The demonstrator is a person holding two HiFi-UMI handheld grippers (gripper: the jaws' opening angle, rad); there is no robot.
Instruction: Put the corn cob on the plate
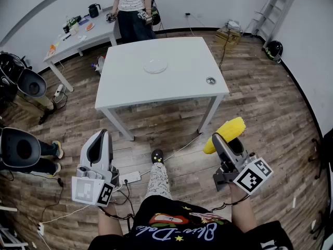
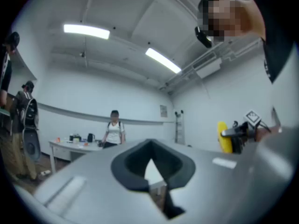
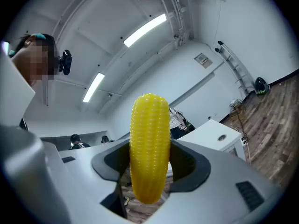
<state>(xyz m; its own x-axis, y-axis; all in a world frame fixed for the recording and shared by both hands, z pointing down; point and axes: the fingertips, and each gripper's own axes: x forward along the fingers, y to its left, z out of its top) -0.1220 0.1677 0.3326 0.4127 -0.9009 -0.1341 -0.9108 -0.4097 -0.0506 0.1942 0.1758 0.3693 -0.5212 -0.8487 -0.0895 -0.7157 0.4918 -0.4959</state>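
The yellow corn cob [image 1: 225, 134] stands upright between the jaws of my right gripper [image 1: 222, 141], which is shut on its middle; in the right gripper view the corn cob [image 3: 149, 148] fills the centre, with my right gripper [image 3: 149, 174] pressed on both sides of it. My left gripper [image 1: 99, 142] hangs low at the left with its jaws together and nothing in them; in its own view my left gripper [image 2: 150, 174] shows no gap, and the corn cob [image 2: 224, 137] is seen off to the right. The white plate [image 1: 155, 65] lies on the white table [image 1: 182, 85], well ahead of both grippers.
The table has a round cable hole [image 1: 210, 80] near its right front corner. A second table [image 1: 78, 38] with small items stands at the back left, with a person [image 1: 132, 9] beside it. Black chairs [image 1: 26, 82] stand at the left. A power strip [image 1: 130, 178] and cables lie on the wooden floor.
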